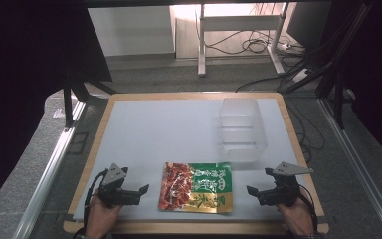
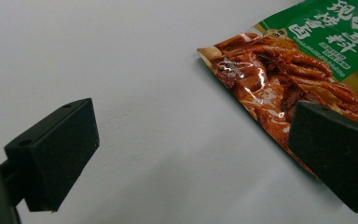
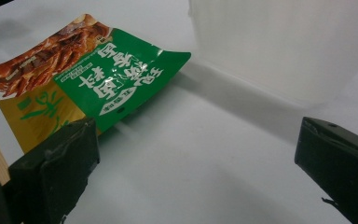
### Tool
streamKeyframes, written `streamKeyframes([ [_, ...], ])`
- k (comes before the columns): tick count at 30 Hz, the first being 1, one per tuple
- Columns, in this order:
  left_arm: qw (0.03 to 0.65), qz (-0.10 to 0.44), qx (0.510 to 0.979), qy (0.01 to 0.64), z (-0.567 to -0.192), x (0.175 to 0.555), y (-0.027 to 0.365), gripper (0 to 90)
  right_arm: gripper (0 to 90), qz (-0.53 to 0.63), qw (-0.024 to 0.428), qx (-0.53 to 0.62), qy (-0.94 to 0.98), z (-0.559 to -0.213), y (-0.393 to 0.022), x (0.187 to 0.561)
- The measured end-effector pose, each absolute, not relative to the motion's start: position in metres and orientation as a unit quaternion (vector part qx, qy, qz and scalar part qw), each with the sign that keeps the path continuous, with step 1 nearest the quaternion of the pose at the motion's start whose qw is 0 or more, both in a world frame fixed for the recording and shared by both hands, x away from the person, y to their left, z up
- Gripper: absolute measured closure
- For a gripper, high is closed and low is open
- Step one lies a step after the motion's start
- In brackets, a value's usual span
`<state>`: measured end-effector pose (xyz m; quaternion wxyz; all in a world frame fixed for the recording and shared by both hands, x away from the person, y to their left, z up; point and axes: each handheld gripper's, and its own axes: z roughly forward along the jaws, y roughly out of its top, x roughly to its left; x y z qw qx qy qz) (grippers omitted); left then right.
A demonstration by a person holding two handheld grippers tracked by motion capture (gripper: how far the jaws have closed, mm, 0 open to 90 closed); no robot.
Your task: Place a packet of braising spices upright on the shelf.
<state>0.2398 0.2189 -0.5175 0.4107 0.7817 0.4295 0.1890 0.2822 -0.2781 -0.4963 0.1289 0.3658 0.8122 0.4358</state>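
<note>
Left gripper (image 1: 142,190), jaws spread wide with nothing between them, rests low on the white table mat (image 1: 154,129) just left of the snack packet (image 1: 197,187). Right gripper (image 1: 254,190), jaws likewise parted and empty, sits just right of the packet. The packet lies flat near the front edge of the mat, between the two grippers. A translucent plastic container (image 1: 242,130) stands behind the packet, toward the right.

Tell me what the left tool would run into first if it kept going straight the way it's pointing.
Probably the flat green and red foil snack packet. The left tool, jaws open, points right along the white table mat toward the packet's near edge.
</note>
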Motion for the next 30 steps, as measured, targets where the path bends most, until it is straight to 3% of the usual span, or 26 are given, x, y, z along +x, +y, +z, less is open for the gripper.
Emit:
streamKeyframes([
  [30, 0.390, 0.199, 0.793, 0.424, -0.520, 0.240, 0.216, 2.1, 0.9, 0.406, 0.064, 0.347, 0.843, -0.514, -0.233, 0.289],
])
